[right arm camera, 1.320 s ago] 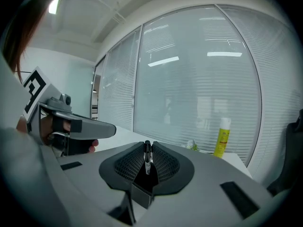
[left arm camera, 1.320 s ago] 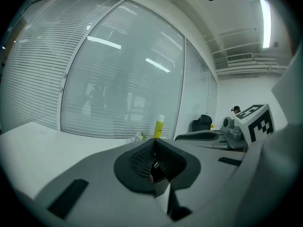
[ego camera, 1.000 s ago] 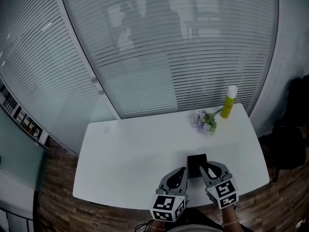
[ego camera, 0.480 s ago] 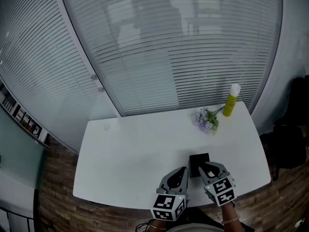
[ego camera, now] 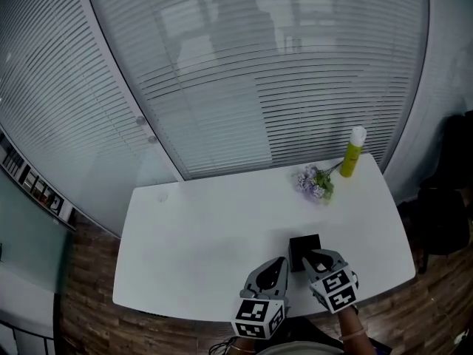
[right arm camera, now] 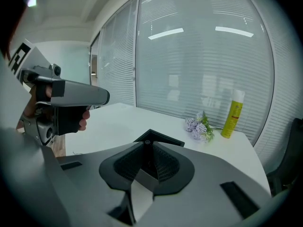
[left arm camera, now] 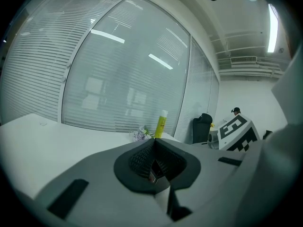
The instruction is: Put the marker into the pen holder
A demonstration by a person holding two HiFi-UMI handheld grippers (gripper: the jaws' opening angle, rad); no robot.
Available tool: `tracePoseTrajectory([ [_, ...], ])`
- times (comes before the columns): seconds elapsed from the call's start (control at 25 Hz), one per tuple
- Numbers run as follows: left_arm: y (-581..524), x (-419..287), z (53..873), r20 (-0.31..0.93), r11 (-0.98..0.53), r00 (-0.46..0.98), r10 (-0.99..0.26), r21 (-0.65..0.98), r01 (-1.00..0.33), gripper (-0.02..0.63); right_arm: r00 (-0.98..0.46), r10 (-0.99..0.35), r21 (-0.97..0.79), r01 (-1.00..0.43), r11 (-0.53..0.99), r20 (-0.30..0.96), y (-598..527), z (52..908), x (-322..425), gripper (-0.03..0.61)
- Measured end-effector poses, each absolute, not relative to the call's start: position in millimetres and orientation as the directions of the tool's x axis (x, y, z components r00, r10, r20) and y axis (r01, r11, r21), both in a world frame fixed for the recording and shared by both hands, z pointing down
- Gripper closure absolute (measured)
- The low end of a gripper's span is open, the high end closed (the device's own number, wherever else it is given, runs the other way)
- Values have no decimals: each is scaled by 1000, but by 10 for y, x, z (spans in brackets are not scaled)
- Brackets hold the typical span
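Note:
The black square pen holder stands near the table's front edge, and its rim shows just past my right jaws in the right gripper view. My right gripper is shut on a thin dark marker, whose round tip pokes out at the jaw tips, right at the holder's near edge. My left gripper hangs just left of the holder, jaws shut. A small reddish bit shows deep between its pads; I cannot tell what it is.
A yellow bottle with a white cap and a small bunch of purple flowers sit at the back right of the white table. Glass walls with blinds rise behind. A dark chair stands to the right.
My right gripper has shifted slightly left and toward me beside the pen holder. The left gripper has hardly moved.

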State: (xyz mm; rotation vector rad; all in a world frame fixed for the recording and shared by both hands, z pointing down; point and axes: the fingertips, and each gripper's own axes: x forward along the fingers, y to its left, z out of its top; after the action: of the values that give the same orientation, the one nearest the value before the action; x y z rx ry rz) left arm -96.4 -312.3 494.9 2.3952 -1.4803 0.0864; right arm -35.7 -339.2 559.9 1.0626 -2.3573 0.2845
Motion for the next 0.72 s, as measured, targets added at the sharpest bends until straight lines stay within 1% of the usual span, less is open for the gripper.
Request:
tracePoseTrajectory([
  [0.72, -3103, -829, 4967, 222, -444, 493, -841, 237, -864, 595, -485, -654, 100, -755, 648, 581, -3369, 5645, -239, 482],
])
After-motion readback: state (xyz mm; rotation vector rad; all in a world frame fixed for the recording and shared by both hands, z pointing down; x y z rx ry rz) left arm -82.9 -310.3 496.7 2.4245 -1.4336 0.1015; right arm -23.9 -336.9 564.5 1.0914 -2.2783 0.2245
